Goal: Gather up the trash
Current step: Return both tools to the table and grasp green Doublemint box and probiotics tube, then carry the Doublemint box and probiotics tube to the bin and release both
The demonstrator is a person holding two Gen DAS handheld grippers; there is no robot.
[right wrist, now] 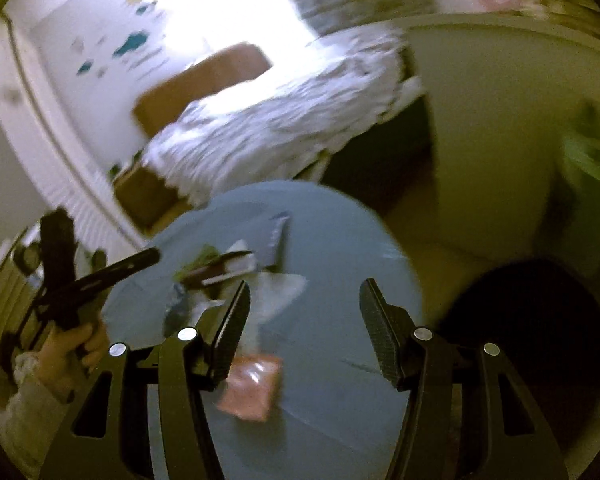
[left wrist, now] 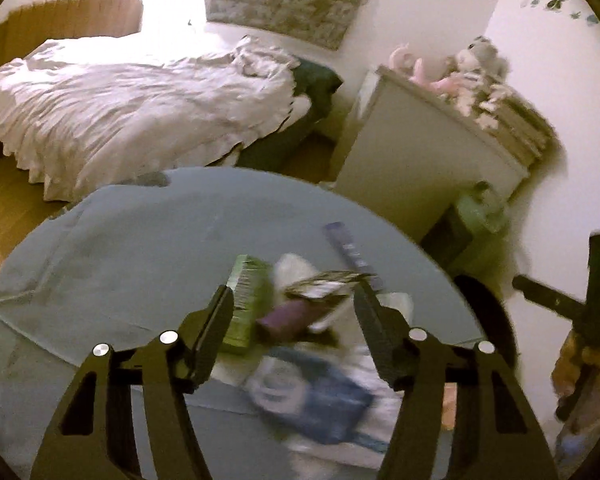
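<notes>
Hovering over the trash pile [left wrist: 300, 312] on the table [left wrist: 120, 248], the left gripper [left wrist: 296, 300] is held apart, empty. Right gripper [right wrist: 304, 300] is spread too, above a pink packet [right wrist: 252, 388]. Closing on one piece is probably needed next.

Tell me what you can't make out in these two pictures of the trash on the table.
- Left wrist view: the blue-and-white wrapper is smeared by motion blur; its print is unreadable.
- Left wrist view: the purple packet is partly hidden under the striped wrapper.
- Right wrist view: the orange packet is blurred and partly behind the right gripper.
- Right wrist view: the dark round thing is too dark to identify.
</notes>
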